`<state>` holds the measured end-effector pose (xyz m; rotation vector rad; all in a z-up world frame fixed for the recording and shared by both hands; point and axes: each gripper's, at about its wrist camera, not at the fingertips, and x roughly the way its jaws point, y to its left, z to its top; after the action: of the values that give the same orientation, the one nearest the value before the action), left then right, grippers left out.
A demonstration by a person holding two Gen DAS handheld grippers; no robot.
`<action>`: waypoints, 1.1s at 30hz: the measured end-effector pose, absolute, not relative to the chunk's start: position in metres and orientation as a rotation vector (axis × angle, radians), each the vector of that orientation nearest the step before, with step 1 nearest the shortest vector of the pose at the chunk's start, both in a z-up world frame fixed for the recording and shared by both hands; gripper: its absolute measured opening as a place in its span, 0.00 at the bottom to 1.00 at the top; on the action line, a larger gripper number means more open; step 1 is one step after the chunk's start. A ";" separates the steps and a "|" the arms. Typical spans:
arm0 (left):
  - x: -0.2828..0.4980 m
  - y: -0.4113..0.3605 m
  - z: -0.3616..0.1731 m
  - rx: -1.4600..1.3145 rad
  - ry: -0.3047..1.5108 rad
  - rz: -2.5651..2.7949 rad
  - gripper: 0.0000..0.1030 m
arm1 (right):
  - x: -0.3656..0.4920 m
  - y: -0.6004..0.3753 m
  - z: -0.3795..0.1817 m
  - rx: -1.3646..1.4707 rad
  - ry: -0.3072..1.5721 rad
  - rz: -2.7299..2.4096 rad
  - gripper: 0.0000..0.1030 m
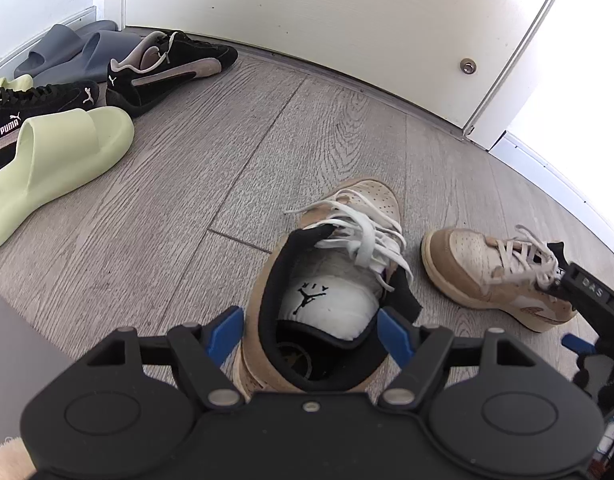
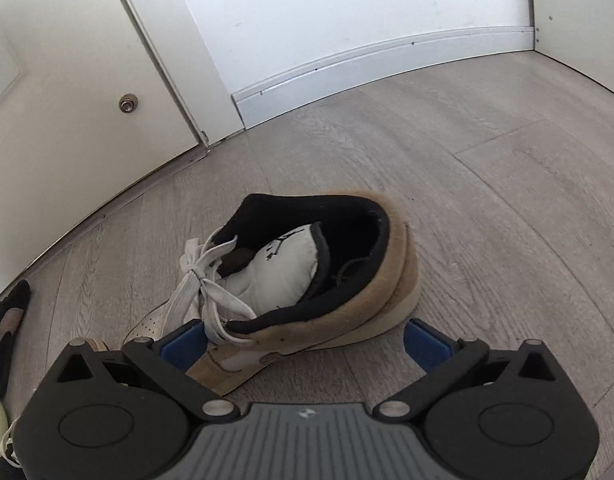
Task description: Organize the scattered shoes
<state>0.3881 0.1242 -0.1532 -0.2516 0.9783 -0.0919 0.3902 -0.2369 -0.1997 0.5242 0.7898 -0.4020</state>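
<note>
A tan and white high-top sneaker (image 1: 335, 264) with white laces stands on the grey wood floor, toe pointing away. My left gripper (image 1: 311, 334) straddles its black heel collar, and both blue pads press against its sides. The matching sneaker (image 1: 467, 268) lies to the right, toe toward the first. In the right wrist view this second sneaker (image 2: 307, 264) lies tilted across the frame, heel to the right. My right gripper (image 2: 305, 344) stands wide open at its near side. Its left pad sits by the laces and its right pad is off the heel.
At the left lie a pale green slide (image 1: 55, 160), two black Puma sneakers (image 1: 163, 72) (image 1: 39, 104) and grey slides (image 1: 75, 52). A white door (image 1: 347, 12) with a doorstop (image 1: 468, 66) closes off the back. A white baseboard (image 2: 347, 68) runs along the wall.
</note>
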 end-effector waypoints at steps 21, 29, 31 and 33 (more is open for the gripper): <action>0.387 0.125 -0.152 -0.258 0.967 -0.100 0.73 | 0.377 -0.254 -0.206 0.192 0.844 -0.159 0.99; 0.389 0.135 -0.127 -0.268 0.874 -0.089 0.73 | 0.390 -0.261 -0.218 0.354 0.872 -0.118 0.80; 0.393 0.141 -0.121 -0.287 0.843 -0.073 0.73 | 0.392 -0.259 -0.218 0.353 0.862 -0.122 0.79; 0.398 0.147 -0.117 -0.300 0.822 -0.051 0.73 | 0.396 -0.257 -0.218 0.355 0.854 -0.126 0.79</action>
<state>0.3983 0.1474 -0.1174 -0.3005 0.8220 -0.0513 0.3959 -0.2569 -0.2178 0.3545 0.8537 -0.1256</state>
